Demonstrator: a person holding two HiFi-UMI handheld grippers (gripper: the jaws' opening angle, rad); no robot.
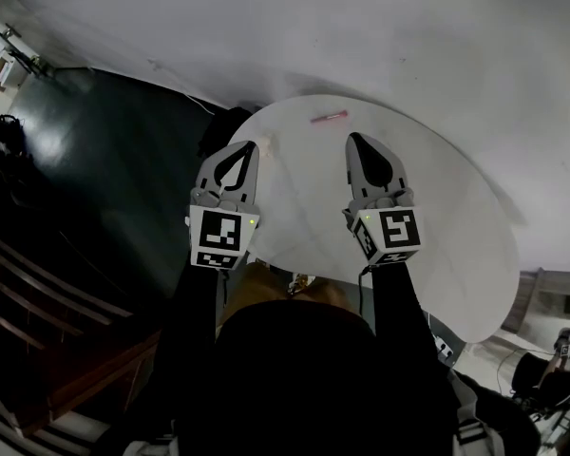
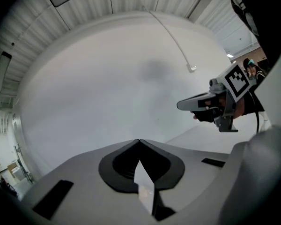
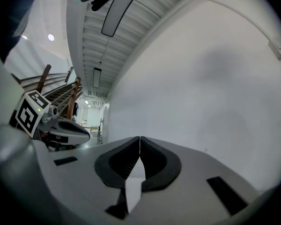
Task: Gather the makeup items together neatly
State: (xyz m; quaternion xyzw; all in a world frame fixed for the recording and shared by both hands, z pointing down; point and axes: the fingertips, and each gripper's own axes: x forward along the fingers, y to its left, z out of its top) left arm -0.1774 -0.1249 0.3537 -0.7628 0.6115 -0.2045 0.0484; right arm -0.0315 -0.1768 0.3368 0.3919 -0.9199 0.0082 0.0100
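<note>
Left hand-held gripper [image 1: 245,148] and right hand-held gripper [image 1: 356,141] hang closed, empty. The slim pink makeup stick [image 1: 329,116] lies by the far edge of the round white worktop [image 1: 437,217] — best to open the right one first, then pinch the stick mid-length.

Black sleeves [image 1: 196,321]; grey left gripper [image 1: 248,148] and right gripper [image 1: 355,141], black-lined jaws, black-white marker cubes [image 1: 218,236], green LEDs.
</note>
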